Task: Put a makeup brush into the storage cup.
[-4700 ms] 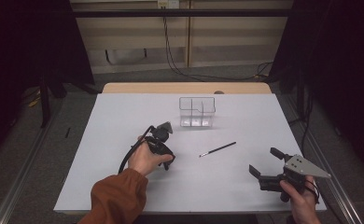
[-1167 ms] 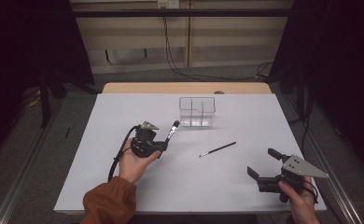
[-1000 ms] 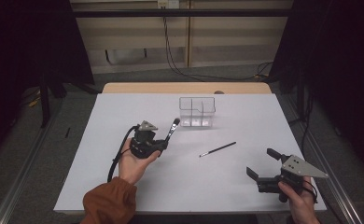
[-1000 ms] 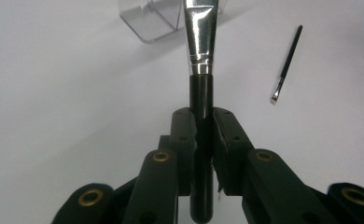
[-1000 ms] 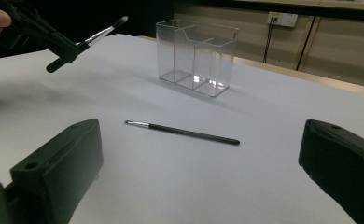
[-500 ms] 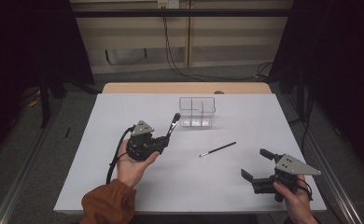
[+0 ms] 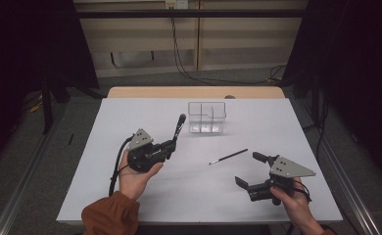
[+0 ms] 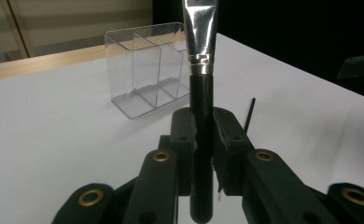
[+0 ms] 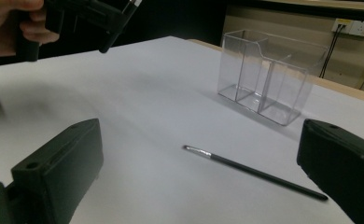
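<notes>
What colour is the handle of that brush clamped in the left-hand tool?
Black, with a shiny silver metal collar above it. The brush shows best in the left gripper view.

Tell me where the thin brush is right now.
In the high view, the thin brush lies flat on the white table, right of centre, in front of the clear organizer and just beyond the right tool.
</notes>
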Action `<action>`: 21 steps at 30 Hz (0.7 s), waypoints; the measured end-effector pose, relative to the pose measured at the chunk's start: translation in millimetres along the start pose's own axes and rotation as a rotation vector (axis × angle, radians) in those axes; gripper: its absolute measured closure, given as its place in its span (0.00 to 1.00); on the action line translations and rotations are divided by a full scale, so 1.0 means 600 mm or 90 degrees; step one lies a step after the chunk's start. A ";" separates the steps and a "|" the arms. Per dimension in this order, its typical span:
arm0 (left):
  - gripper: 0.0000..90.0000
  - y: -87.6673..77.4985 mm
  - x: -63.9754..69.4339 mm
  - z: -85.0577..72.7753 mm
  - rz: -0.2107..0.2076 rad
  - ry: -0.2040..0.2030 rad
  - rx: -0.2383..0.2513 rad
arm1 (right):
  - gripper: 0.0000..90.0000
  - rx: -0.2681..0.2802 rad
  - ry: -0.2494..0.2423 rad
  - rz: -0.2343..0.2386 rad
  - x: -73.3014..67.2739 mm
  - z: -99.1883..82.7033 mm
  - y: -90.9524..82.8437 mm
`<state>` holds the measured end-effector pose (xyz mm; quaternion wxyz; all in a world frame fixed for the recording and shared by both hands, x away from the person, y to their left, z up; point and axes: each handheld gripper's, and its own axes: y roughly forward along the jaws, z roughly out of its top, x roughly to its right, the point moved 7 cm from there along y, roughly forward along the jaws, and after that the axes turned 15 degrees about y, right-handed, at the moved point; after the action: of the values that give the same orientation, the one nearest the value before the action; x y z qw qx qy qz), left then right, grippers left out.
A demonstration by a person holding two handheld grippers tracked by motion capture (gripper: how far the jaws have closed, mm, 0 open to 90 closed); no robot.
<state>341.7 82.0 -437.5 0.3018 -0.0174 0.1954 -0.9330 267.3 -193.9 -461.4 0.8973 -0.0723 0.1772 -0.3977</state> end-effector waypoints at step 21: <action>0.88 -0.019 0.033 0.003 -0.030 0.009 0.046 | 0.04 0.027 0.060 0.075 -0.042 0.041 0.044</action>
<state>319.6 78.4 -433.2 0.2792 -0.0044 0.1634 -0.9462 279.0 -157.8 -439.2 0.9112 -0.0235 0.2146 -0.3509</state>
